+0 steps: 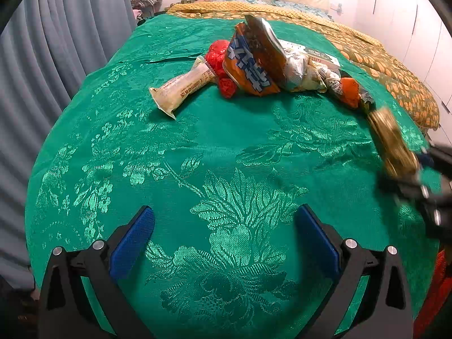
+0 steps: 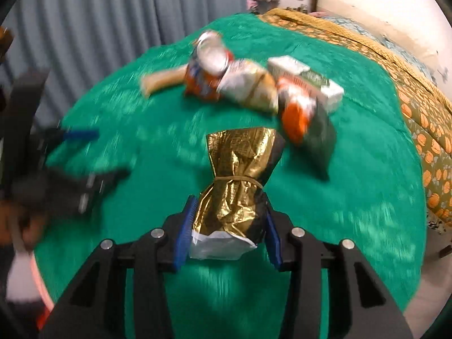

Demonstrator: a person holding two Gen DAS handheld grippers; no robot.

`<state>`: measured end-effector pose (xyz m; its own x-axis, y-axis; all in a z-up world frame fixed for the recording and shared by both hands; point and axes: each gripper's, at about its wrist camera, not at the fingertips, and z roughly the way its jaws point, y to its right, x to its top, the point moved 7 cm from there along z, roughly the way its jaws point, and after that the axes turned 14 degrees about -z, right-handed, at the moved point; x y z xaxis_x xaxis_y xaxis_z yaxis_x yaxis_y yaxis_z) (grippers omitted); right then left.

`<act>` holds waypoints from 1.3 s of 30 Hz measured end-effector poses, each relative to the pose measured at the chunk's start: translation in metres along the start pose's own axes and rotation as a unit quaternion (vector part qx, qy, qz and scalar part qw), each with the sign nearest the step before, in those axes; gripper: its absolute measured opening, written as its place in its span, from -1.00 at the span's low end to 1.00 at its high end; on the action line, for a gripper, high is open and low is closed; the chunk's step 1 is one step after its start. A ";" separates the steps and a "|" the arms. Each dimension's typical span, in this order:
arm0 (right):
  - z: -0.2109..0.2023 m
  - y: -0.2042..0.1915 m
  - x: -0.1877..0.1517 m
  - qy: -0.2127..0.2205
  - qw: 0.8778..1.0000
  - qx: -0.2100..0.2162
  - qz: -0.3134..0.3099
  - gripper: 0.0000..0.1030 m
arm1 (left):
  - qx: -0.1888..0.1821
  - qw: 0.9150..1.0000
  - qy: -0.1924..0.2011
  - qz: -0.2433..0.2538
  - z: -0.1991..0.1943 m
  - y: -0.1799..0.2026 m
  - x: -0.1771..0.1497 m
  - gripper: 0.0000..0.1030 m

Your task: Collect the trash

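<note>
A gold foil packet (image 2: 236, 186), tied round its middle with a rubber band, sits between the blue pads of my right gripper (image 2: 227, 213), which is shut on it. The left wrist view shows that same packet (image 1: 391, 138) blurred at the right edge, held by the right gripper (image 1: 415, 180). My left gripper (image 1: 224, 226) stands open over bare green cloth, with nothing between its fingers. A heap of wrappers lies further back on the bed: a cream wrapper (image 1: 180, 89), a red bag (image 1: 219, 53), an orange snack bag (image 1: 251, 62), a white crumpled bag (image 1: 299, 70) and an orange packet (image 1: 349, 91).
A green floral bedspread (image 1: 197, 169) covers the bed, with a yellow patterned blanket (image 1: 389, 65) along its far and right side. Grey curtains (image 1: 42, 56) hang at the left. A white box (image 2: 308, 82) lies behind the heap. White cupboards (image 1: 409, 14) stand at the right.
</note>
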<state>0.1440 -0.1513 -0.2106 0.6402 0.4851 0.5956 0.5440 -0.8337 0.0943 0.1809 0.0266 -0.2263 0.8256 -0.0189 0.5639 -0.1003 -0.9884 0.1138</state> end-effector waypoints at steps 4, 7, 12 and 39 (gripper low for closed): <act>0.004 0.002 -0.011 0.013 1.000 -0.007 0.017 0.25 | -0.021 1.000 0.000 -0.010 -0.001 -0.003 0.004 0.91; 0.005 0.007 -0.013 0.029 0.999 0.000 0.044 0.32 | -0.037 0.999 0.006 -0.022 -0.002 -0.011 0.019 0.91; 0.007 0.010 -0.011 0.033 0.998 0.000 0.051 0.34 | -0.007 0.999 0.034 -0.003 0.013 -0.023 0.069 0.91; 0.005 0.019 -0.014 0.054 0.995 0.017 0.086 0.32 | -0.038 0.999 -0.008 -0.026 0.000 -0.011 0.069 -0.65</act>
<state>0.1485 -0.1725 -0.2210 0.6652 0.3030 0.6825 0.4507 -0.8916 -0.0435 0.2385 0.0363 -0.1884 0.8398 0.0300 0.5420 -0.0981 -0.9736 0.2059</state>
